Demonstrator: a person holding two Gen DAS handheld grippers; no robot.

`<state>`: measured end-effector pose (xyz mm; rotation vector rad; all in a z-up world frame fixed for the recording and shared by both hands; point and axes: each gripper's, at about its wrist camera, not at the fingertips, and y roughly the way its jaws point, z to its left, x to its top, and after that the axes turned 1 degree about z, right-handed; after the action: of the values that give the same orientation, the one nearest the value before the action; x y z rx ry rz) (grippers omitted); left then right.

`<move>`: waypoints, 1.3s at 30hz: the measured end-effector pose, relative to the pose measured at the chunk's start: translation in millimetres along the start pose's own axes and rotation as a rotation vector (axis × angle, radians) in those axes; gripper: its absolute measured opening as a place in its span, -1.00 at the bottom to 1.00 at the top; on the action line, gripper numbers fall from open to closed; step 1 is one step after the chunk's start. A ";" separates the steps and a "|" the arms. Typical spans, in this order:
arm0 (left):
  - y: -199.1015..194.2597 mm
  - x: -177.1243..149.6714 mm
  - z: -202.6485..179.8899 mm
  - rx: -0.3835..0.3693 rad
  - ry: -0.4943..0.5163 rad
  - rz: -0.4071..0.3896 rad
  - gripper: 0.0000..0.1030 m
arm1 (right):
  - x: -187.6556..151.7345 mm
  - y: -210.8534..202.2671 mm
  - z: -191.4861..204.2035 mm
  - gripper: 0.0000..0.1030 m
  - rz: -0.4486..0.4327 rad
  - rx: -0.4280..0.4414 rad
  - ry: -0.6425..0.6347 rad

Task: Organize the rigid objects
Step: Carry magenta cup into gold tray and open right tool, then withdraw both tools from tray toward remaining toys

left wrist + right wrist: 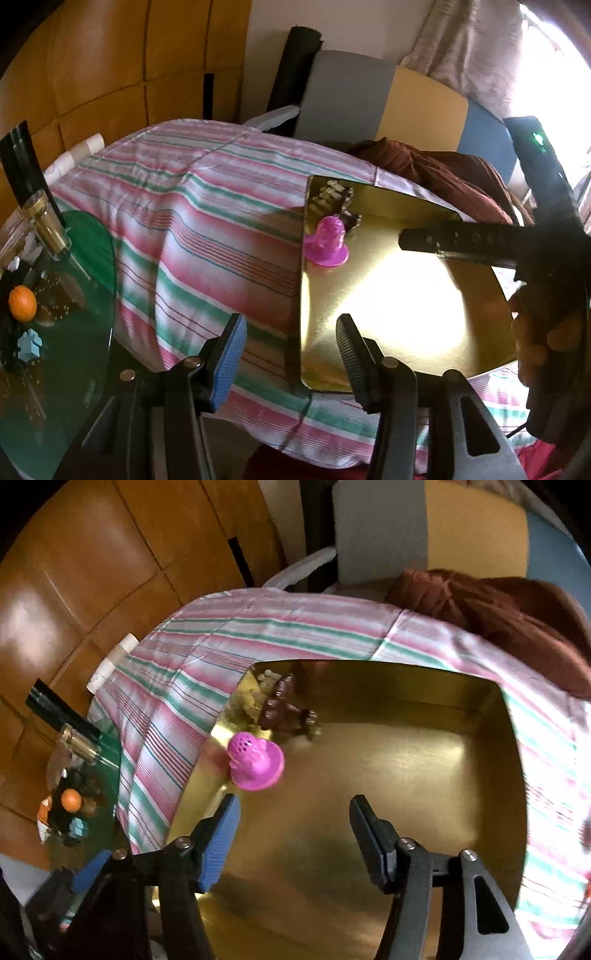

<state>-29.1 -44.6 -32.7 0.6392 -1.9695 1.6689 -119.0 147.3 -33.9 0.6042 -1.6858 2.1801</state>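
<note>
While both grippers hang above the striped cloth (207, 221), one gold tray (406, 775) holds two toys at its far left corner: one pink toy (255, 762) and one brown figure (282, 707) just beyond it. The right gripper (293, 834) tilts down over the tray, half open, empty. The left gripper (291, 354) tilts down at the tray's near left edge, half open, empty too.

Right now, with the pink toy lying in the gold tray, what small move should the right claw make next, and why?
Probably lift the right claw clear of the shiny gold metal tray: it is open and empty, and the pink perforated plastic toy already rests inside by the dark brown figurine.
</note>
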 end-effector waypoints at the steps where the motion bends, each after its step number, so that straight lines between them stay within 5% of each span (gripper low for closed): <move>1: -1.9 -0.5 -2.8 -0.001 0.008 -0.003 -0.01 | -3.4 -4.8 -2.0 0.26 -0.012 -0.010 -0.006; 15: -22.7 -2.2 -50.2 -0.049 0.125 -0.043 -0.01 | -54.0 -76.6 -33.7 0.38 -0.187 -0.193 -0.056; 39: -23.1 -7.9 -115.5 -0.140 0.267 -0.038 -0.01 | -115.4 -160.5 -195.1 0.38 -0.193 -0.502 0.154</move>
<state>-1.6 66.4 -3.4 0.3774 -1.8493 1.4924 33.1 377.4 -1.1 0.4247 -1.8992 1.5431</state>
